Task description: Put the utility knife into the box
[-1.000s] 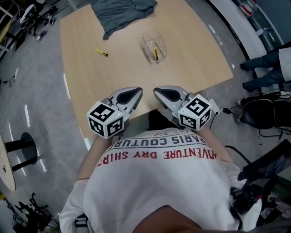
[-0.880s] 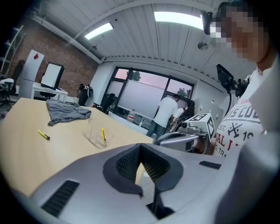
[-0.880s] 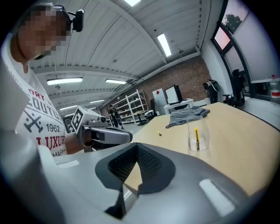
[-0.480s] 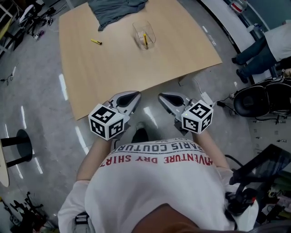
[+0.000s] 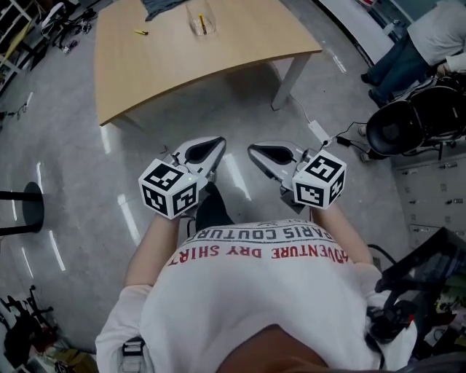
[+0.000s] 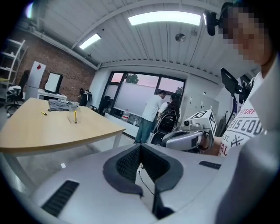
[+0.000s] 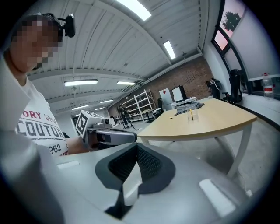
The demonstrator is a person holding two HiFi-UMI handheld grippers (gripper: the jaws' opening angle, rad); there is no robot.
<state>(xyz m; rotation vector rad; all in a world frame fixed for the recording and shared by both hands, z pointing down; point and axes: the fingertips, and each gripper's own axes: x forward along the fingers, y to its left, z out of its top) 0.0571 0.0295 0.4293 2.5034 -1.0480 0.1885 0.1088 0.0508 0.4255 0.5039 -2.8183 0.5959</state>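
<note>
left tongs (image 5: 217, 143) and right tongs (image 5: 253, 150) pressed together; shirt (image 5: 255, 306) reads "paris couture adventure dry shirt".

The counter (image 5: 182, 65) has a pale wood top, smooth and matt. The floor (image 5: 73, 167) is grey and glossy, mirroring the lamps. The box (image 5: 201, 24) is clear plastic. The cloth (image 5: 162, 6) is soft grey fabric. The left tongs (image 5: 211, 148) and right tongs (image 5: 263, 153) have smooth light-grey plastic shells and dark ribbed pads (image 6: 129, 164).

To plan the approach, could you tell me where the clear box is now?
In the head view, the clear box stands on the wooden table at the picture's top edge, just right of a small yellow item and near the grey cloth.
</note>
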